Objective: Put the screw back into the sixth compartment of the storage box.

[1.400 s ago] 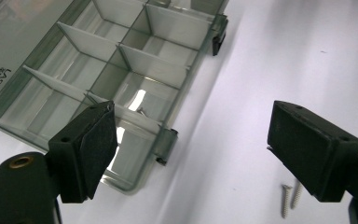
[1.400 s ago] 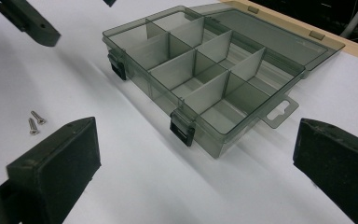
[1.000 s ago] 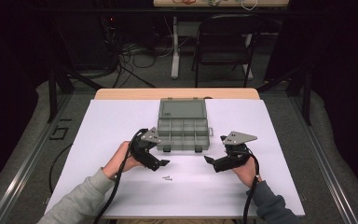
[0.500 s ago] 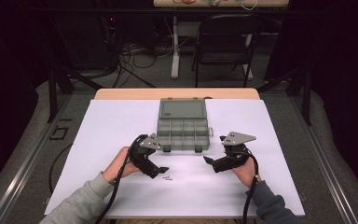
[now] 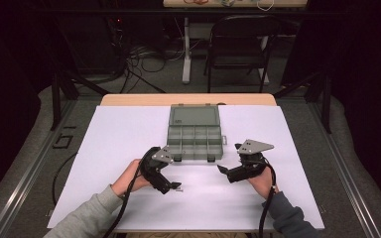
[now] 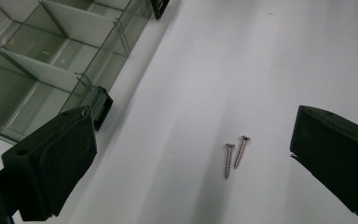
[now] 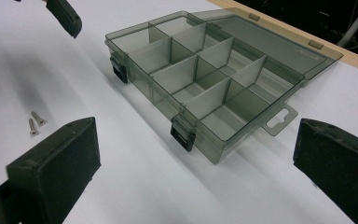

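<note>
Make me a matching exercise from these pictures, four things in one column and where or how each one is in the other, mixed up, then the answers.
Things:
1. two screws
2. organizer box
3. left gripper
4. right gripper

States:
A. lid open, compartments empty
B. open, held near the box's front right corner
C. lying side by side on the white table
D. open, poised over the screws

Pairs: 1-C, 2-A, 3-D, 4-B

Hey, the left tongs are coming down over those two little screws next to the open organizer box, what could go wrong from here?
1. The two screws lie side by side, nearly touching, so the open left tongs may pinch both at once or flick one away.
2. They lie flat on the white table cover, so the pads may slide over them without gripping.
3. The organizer box has small compartments with thin dividers; a dropped screw could bounce into the wrong one.
</note>
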